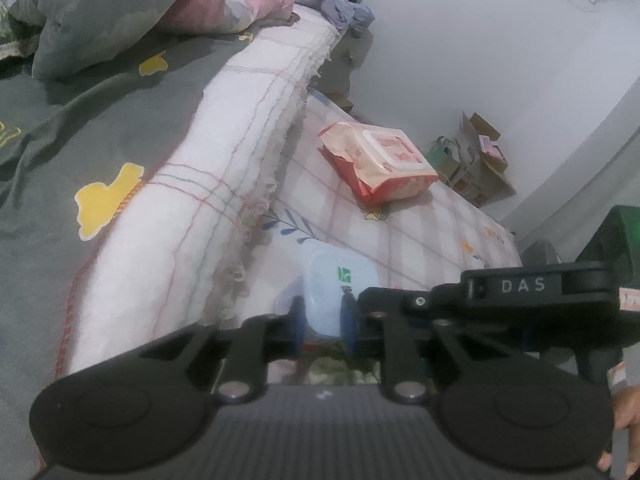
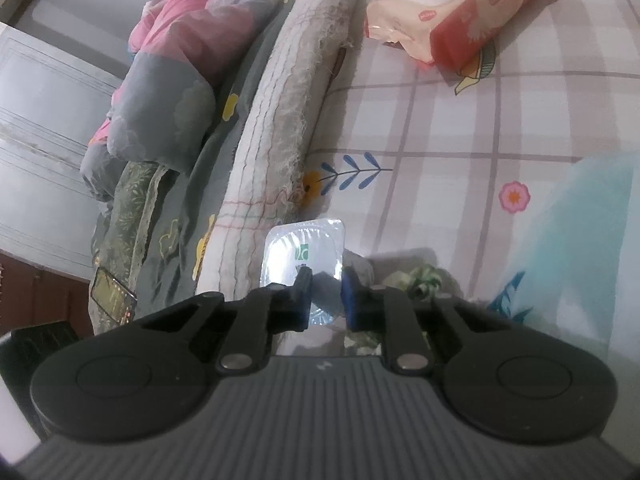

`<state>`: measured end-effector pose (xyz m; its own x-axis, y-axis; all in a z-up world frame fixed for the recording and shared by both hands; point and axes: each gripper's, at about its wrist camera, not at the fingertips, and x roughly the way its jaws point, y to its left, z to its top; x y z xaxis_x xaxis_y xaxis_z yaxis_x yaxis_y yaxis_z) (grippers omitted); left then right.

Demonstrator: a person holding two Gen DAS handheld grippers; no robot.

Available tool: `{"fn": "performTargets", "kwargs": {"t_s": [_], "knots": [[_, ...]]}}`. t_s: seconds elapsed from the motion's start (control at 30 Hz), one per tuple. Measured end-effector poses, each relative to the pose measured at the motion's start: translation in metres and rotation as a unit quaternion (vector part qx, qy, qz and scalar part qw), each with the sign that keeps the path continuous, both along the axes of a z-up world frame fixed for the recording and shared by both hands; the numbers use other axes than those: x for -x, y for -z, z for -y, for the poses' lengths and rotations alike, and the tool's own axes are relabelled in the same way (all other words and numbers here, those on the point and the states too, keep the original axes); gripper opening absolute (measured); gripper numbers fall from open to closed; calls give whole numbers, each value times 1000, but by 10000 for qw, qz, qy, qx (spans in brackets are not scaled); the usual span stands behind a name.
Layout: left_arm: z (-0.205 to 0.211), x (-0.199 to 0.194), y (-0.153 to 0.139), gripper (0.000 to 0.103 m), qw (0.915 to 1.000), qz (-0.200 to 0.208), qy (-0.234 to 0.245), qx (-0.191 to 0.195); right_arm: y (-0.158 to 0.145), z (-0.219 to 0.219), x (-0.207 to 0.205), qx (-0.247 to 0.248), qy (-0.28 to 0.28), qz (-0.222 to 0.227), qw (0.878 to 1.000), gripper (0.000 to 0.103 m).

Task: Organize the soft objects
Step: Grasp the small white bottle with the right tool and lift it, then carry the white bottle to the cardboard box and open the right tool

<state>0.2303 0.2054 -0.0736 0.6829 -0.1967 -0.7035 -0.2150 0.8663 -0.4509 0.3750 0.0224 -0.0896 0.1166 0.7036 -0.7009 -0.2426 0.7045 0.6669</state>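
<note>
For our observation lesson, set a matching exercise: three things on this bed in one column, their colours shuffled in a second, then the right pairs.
Things:
1. wipes pack
2. rolled blanket
3. small packet in front of the tongs

Colours:
A. white with thin coloured stripes
B. clear and shiny with a green mark
C. red and cream

Pairs: 1-C, 2-A, 3-B

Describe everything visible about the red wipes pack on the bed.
The wipes pack is a soft, crinkly plastic pouch, red on its sides, pale peach on top, with a white lid panel bearing red print. It lies flat, lid up and shut, on the checked floral sheet, apart from the rolled white blanket. Neither gripper touches it.
</note>
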Motion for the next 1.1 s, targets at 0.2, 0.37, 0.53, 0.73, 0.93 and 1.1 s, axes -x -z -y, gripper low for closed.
{"fn": "performTargets", "kwargs": {"t_s": [0.2,0.37,0.53,0.73,0.93,1.1], "knots": [[8,27,-28,19,9997,210,101,-32,-26,10,22,-120,-49,161,9998,14],[25,61,-70,19,9979,596,247,-18,-69,35,55,-411,-78,480,9980,14],[66,88,-110,19,9929,960,700,-32,-119,89,105,-556,52,957,9938,14],[149,104,-134,19,9775,1266,1688,20,-156,192,169,-581,749,1310,9868,14],[238,103,-129,20,9567,1132,2677,175,-162,296,226,-203,1610,1338,9776,15],[303,99,-110,20,9405,757,3308,174,-143,362,254,4,2164,1119,9699,15]]}}
